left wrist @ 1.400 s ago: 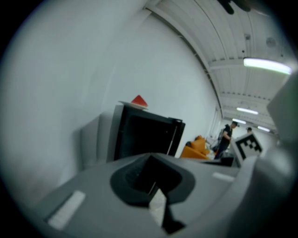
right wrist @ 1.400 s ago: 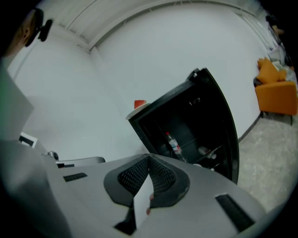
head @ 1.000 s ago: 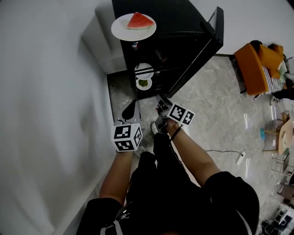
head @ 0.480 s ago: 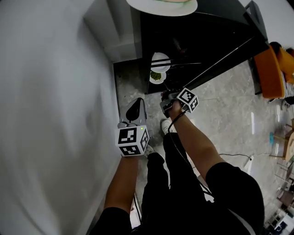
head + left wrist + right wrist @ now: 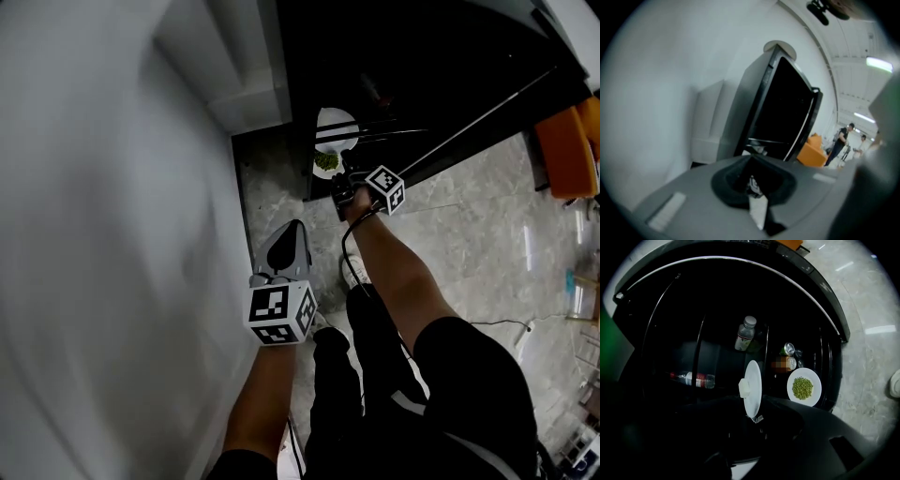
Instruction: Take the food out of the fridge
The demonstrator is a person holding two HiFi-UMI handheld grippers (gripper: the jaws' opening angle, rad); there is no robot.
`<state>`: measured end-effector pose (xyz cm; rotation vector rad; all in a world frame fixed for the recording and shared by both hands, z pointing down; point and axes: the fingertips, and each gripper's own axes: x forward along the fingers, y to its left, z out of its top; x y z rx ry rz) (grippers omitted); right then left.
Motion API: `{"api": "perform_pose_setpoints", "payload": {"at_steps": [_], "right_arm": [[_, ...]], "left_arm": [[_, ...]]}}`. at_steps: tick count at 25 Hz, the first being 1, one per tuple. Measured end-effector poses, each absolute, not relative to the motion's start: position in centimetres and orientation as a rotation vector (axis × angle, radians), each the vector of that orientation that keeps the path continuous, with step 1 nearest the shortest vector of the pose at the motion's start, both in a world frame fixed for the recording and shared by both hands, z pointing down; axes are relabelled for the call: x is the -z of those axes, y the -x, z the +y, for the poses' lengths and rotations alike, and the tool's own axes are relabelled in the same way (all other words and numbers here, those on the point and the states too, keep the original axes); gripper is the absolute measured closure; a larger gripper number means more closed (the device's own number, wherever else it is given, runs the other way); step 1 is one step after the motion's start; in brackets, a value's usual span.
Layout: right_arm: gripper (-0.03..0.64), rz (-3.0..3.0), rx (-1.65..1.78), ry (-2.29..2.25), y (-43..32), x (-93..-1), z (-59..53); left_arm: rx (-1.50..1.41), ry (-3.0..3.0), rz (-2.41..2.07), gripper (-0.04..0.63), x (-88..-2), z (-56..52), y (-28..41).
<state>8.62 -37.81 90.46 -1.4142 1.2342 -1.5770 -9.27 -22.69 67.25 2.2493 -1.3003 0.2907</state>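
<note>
Right gripper point(image 5: 757, 422) jaws just opened, nothing clamped. White plate with pale cube point(image 5: 753, 387) edge-on, straight ahead in fridge point(image 5: 717, 296); plate of green peas point(image 5: 803, 387) just beside. Left gripper point(image 5: 758, 187) closed, empty, well back. Step: reaching for plate. Next: straddle rim, squeeze, draw out level. Shelf wires point(image 5: 375, 137) overhead, open door point(image 5: 487, 117) close on right.

A plain pale grey wall point(image 5: 84, 234) filled the whole left side, and a white boxy step point(image 5: 239, 66) jutted out from it near the corner. The floor was glossy grey marbled stone point(image 5: 487, 234) that caught pale streaks of reflected light. Well off to the right stood an orange upholstered seat point(image 5: 565, 150), and long bright strip lamps point(image 5: 880, 63) ran along a white ribbed ceiling point(image 5: 848, 42) that stretched away into the open room.
</note>
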Motion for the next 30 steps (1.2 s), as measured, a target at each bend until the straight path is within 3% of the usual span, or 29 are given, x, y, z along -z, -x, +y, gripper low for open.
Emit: {"api": "perform_pose_setpoints", "payload": {"at_steps": [10, 18, 30], "right_arm": [[0.49, 1.21, 1.609, 1.395, -8.4, -92.4, -40.8], [0.598, 1.29, 1.632, 1.342, -7.4, -93.2, -40.9], [0.606, 1.401, 1.597, 1.169, -6.9, -89.5, -36.2]], "left_arm": [[-0.275, -2.265, -1.303, 0.597, -68.2, -22.6, 9.7], [-0.29, -2.256, -1.293, 0.597, -70.0, -21.2, 9.7], [-0.259, -2.233, -1.314, 0.597, -69.0, -21.1, 10.0]]}}
